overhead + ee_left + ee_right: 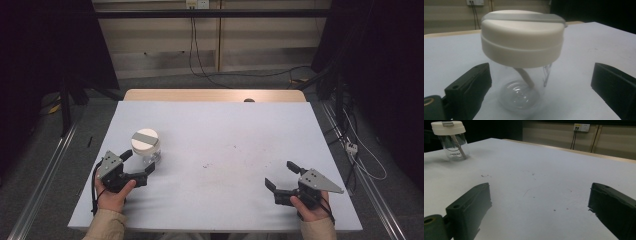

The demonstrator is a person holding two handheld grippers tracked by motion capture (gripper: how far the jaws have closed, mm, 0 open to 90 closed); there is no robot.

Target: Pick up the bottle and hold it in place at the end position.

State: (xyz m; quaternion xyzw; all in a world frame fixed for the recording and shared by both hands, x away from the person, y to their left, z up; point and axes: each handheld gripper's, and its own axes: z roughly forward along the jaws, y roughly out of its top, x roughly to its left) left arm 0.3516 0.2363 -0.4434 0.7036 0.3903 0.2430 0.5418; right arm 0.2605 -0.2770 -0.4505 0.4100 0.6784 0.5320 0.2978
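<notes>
A clear plastic jar (146, 146) with a cream lid and a grey strip across the top stands upright on the white table cover (215, 150), left of centre. My left gripper (137, 162) sits just in front of it, jaws wide apart and aimed at it. In the left gripper view the jar (524, 57) stands close between and beyond the two jaws, untouched, with a thin stick leaning inside. My right gripper (281, 174) rests open near the front right of the table with nothing between its jaws. The right gripper view has the jar (451, 140) far off at upper left.
A wooden table edge (215, 95) shows beyond the white cover. Cables (200, 50) hang from a wall socket at the back and trail over the floor. Metal rails (45, 170) run along both sides of the table. Small dark specks (207, 164) mark the cover's middle.
</notes>
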